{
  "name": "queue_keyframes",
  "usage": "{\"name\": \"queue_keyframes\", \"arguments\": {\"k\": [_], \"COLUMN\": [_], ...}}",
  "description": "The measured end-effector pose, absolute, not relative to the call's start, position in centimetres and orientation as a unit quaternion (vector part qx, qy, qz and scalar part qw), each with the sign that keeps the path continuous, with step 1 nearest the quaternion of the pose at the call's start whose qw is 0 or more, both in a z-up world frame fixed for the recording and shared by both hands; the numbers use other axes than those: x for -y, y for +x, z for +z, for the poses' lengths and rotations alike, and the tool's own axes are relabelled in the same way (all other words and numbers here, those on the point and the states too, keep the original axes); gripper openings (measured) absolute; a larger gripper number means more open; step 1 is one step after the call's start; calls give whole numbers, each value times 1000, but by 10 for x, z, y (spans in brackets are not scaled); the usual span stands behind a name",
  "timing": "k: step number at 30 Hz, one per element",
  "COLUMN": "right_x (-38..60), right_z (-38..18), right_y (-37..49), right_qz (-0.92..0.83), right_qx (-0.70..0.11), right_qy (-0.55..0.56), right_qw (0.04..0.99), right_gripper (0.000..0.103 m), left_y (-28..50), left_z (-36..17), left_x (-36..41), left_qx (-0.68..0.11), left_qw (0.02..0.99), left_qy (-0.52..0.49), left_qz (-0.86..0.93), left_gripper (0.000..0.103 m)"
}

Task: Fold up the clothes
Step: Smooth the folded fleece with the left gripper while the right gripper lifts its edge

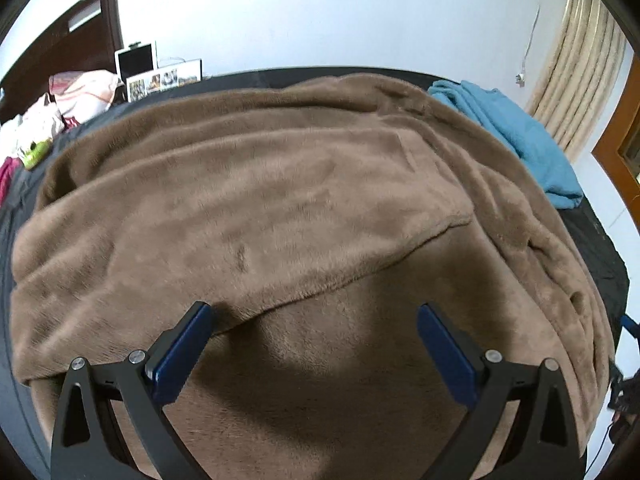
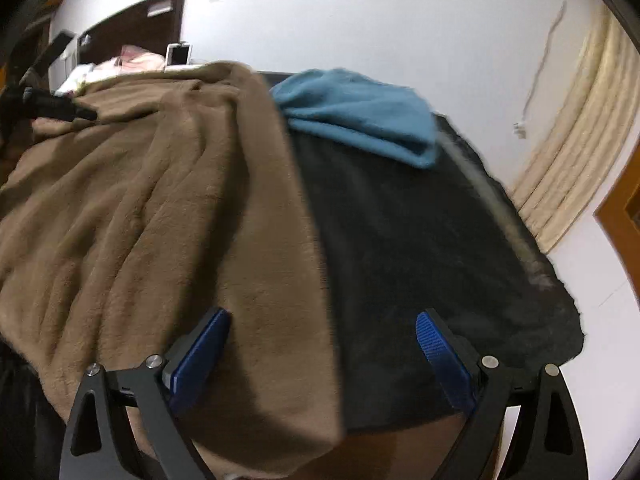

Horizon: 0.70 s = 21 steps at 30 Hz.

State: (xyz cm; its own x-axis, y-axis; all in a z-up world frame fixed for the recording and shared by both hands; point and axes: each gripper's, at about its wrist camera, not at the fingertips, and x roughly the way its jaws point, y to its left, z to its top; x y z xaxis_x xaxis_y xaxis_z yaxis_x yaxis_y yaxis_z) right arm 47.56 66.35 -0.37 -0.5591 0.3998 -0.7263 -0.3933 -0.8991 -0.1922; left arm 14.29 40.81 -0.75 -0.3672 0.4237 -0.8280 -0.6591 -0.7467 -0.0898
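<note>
A large brown fleece garment [image 1: 280, 208] lies spread over most of a dark bed cover [image 2: 420, 240]. In the left wrist view one layer of it is folded over another, its hemmed edge running diagonally from near left up to the right, ending in a corner right of centre. The left gripper [image 1: 316, 312] hovers above the near part of the fleece with its blue-padded fingers [image 1: 180, 352] spread wide and nothing between them; its shadow falls on the fabric just beneath.

In the right wrist view the same brown fleece [image 2: 160, 208] fills the left half, its right edge running from far to near over the dark cover. The right gripper [image 2: 324, 316] is also spread wide and holds nothing; its left finger sits over the fleece's edge and its right finger [image 2: 444, 360] over the bare dark cover. This view is motion-blurred, so whether the finger touches the cloth is hard to say. At the far left of this view the other gripper shows above the fleece.

A folded blue cloth [image 1: 516, 136] lies at the far right corner of the bed, just beside the fleece. Far left are pillows and bedding [image 1: 80, 92], a dark wooden headboard [image 1: 60, 44] and a small white screen [image 1: 136, 62]. A cream curtain [image 1: 580, 64] hangs at the far right
</note>
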Motion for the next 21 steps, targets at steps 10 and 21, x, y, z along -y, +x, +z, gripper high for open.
{"name": "queue_keyframes", "arguments": {"k": [10, 21], "right_x": [-718, -754], "right_z": [0, 13], "right_y": [451, 452], "right_qz": [857, 859], "right_qx": [42, 8], "right_qy": [-411, -398], "right_qw": [308, 322], "right_gripper": [95, 95], "left_y": [145, 149], "left_z": [-22, -26], "left_x": [-406, -405], "left_qx": [-136, -148], "left_qw": [327, 325], "left_qy": [-452, -442], "left_qz": [819, 823], "left_gripper": [102, 102]}}
